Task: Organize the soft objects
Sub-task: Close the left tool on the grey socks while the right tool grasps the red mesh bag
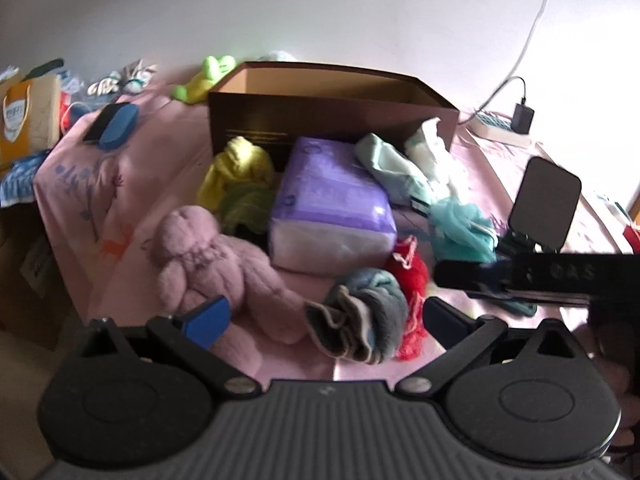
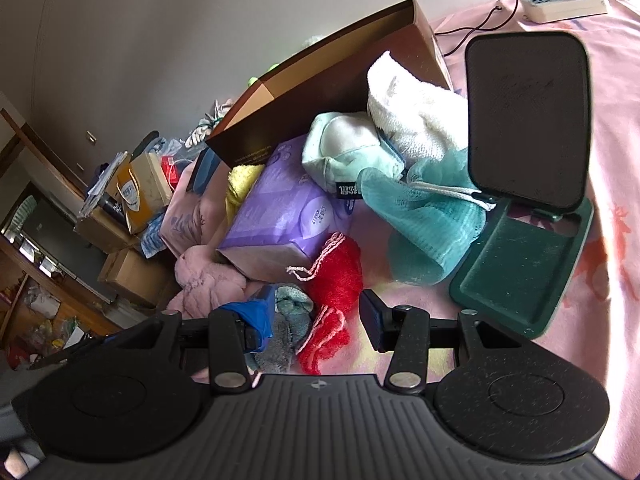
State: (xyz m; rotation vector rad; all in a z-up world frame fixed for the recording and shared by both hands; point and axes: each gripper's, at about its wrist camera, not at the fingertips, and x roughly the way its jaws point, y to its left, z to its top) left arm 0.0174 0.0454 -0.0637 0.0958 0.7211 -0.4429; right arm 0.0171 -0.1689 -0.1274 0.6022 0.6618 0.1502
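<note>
left wrist cam sits low and close at the bed's near edge, facing the brown box square on. right wrist cam looks from further right, rolled, angled down. both share the purple pack and red pouf.

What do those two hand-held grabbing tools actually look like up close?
Both are matte black plastic. The left gripper has a ribbed grey body, two round black discs at its corners, silver pivot bolts and angled arms ending in blue-padded fingers. The right gripper looks the same; in the left view, its side shows faint lettering.
</note>
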